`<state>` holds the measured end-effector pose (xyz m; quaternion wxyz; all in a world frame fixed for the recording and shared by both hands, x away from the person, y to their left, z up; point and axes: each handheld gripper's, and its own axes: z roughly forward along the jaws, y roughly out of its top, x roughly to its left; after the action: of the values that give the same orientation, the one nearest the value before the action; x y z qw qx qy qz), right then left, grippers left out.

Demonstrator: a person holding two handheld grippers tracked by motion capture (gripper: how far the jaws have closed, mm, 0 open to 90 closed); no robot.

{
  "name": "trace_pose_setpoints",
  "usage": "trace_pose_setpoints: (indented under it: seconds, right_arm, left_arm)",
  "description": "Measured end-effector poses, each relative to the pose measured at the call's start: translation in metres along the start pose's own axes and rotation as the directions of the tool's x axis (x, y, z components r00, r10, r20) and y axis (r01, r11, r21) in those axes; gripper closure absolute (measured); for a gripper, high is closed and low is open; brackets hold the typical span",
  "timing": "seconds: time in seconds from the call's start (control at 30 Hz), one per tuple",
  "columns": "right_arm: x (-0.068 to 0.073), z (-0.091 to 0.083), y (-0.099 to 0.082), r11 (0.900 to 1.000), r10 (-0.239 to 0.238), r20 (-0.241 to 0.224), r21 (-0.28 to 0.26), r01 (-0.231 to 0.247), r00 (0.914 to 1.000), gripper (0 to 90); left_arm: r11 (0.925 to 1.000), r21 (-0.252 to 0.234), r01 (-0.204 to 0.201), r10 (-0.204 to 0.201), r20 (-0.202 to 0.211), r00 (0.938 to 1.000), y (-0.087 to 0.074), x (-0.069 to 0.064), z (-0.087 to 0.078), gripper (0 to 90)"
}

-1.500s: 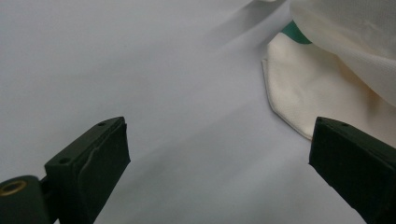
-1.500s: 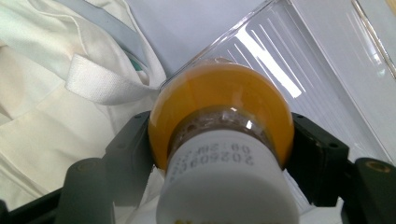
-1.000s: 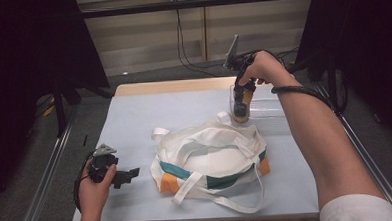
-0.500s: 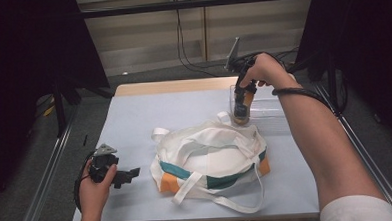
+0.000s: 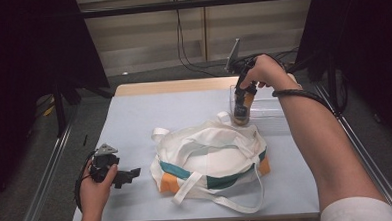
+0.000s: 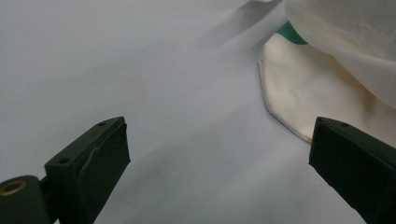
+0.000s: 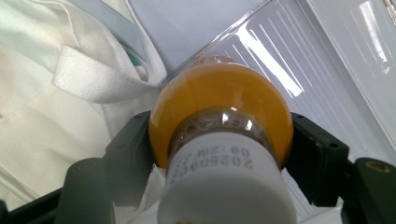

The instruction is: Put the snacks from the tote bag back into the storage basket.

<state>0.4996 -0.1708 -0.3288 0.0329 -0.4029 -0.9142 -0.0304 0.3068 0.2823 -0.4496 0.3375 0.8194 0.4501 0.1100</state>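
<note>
Orange bottle (image 7: 219, 109) sits clamped between the right gripper (image 7: 222, 154) jaws; left gripper (image 6: 219, 172) jaws gape wide.

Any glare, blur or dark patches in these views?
High view: dim, the room's sides near black, table evenly lit. Right gripper view: bright glare streaks on the clear plastic tray; the bottle's white cap soft, very close. Left gripper view: tote bag slightly soft.

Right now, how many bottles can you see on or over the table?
1: the orange bottle with a white cap, clamped in the right gripper by the clear tray. The bag may hide others.
</note>
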Motion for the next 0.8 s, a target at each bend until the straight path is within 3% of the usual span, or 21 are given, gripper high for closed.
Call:
trace_pose_setpoints:
  seconds: [0.8]
  right_arm:
    - [0.0019,0.0038,-0.0020,1.0000,0.000,0.005,0.003,0.000,1.0000,30.2]
  left_arm:
    - [1.0000,-0.007,-0.002,0.002,0.001,1.0000,0.0005,-0.0015,-0.0003,4.8]
